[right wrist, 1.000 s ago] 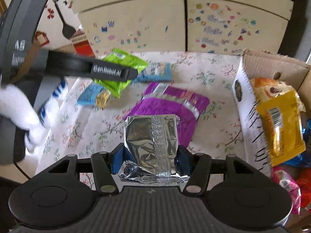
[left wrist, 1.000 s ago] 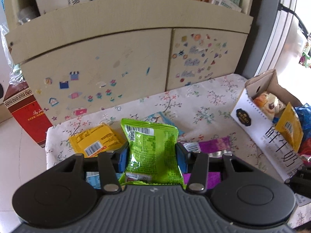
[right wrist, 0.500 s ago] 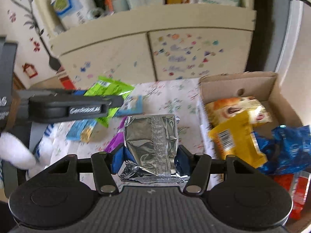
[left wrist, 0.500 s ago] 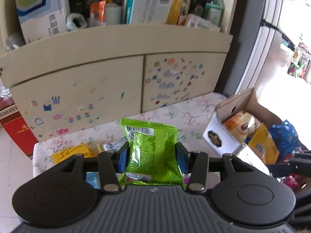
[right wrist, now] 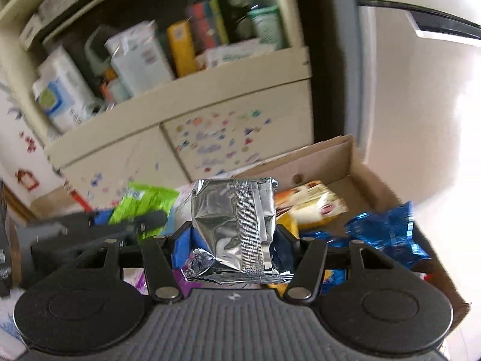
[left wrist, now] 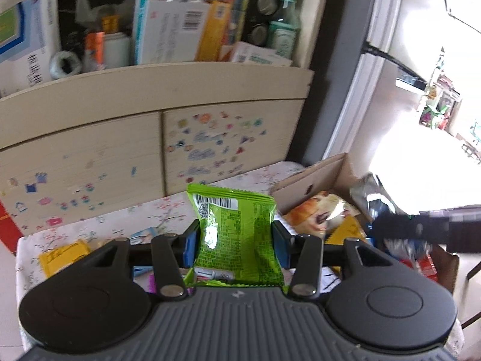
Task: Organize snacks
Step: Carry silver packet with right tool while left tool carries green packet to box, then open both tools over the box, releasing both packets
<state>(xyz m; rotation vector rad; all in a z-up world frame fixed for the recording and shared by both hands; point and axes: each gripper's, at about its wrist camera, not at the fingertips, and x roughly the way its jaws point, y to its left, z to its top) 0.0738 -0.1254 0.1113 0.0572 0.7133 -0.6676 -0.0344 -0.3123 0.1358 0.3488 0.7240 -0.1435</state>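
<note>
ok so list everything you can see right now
green snack packet: 1, green, held in left gripper
silver foil packet: 1, silver, held in right gripper
cardboard box: 1, brown, right end of table, holds snacks
blue packet: 1, blue, in box
yellow packet: 1, yellow, on table, left
tablecloth: 1, floral white
cabinet: 1, cream, stickered doors, cluttered shelf above
left gripper: 1, black, shut
right gripper: 1, black, shut

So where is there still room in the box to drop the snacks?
The cardboard box looks bare along its far wall, behind the bread packet. Its near half is crowded with the blue wrapper and yellow packet. The floral cloth beside the cupboard doors is bare too.
</note>
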